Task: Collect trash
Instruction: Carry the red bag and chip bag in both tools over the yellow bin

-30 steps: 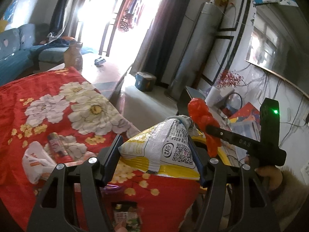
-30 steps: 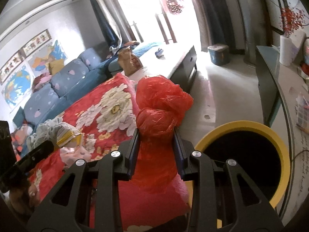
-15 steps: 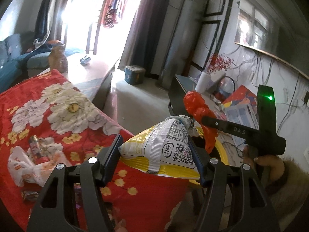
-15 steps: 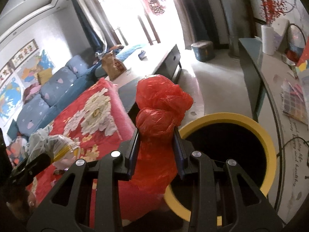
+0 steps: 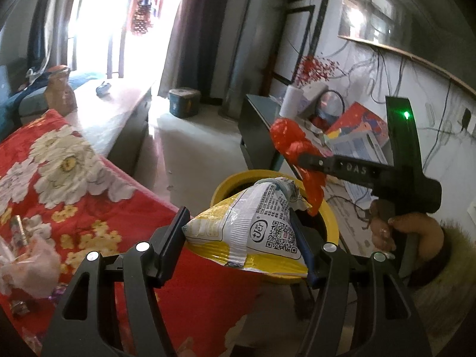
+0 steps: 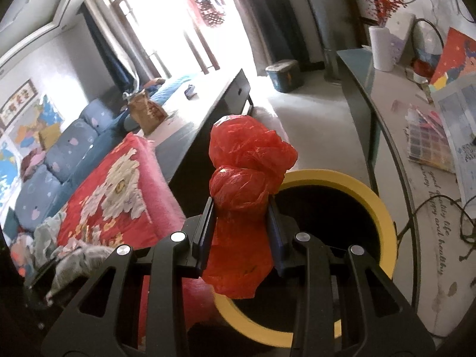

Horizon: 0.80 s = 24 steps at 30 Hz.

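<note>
Yellow snack bag (image 5: 253, 229), pinched between the left gripper (image 5: 242, 232) jaws, hangs over the near rim of the yellow-rimmed bin (image 6: 383, 217); the red plastic bag (image 6: 247, 190), clamped in the right gripper (image 6: 241, 226), overlaps the bin's rim nearest the floral quilt (image 5: 89, 196). Risk: released now, either could catch the rim and fall outside.

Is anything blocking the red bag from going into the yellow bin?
Nothing visible does. The right gripper holds the red bag over the near rim of the yellow bin, whose mouth looks open and dark. The snack packet hangs at the bin's other side.
</note>
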### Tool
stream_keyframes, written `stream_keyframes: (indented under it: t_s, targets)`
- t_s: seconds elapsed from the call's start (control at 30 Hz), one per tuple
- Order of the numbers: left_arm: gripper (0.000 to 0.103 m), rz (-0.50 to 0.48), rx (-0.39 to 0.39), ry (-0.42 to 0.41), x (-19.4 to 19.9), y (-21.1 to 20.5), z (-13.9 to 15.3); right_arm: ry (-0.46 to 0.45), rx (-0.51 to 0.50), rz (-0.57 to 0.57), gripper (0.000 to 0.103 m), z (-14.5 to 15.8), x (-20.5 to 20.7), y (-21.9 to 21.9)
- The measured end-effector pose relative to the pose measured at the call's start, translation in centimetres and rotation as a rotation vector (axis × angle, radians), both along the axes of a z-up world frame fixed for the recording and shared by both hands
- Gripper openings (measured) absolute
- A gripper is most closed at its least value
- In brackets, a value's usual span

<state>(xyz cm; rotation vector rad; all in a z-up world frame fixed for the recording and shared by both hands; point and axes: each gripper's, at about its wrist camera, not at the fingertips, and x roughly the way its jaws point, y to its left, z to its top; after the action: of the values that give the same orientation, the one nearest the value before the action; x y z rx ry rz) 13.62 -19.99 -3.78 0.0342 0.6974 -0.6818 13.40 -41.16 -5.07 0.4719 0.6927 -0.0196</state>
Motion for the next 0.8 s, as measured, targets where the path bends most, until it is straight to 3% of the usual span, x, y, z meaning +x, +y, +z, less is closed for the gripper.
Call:
stream_keyframes:
  t_s: [0.8]
  targets:
    - [0.062,-0.131,0.124,0.071,1.1,-7.7,-5.2,0.078,0.053,-0.085,0.028,-3.4,0.3,-4.5]
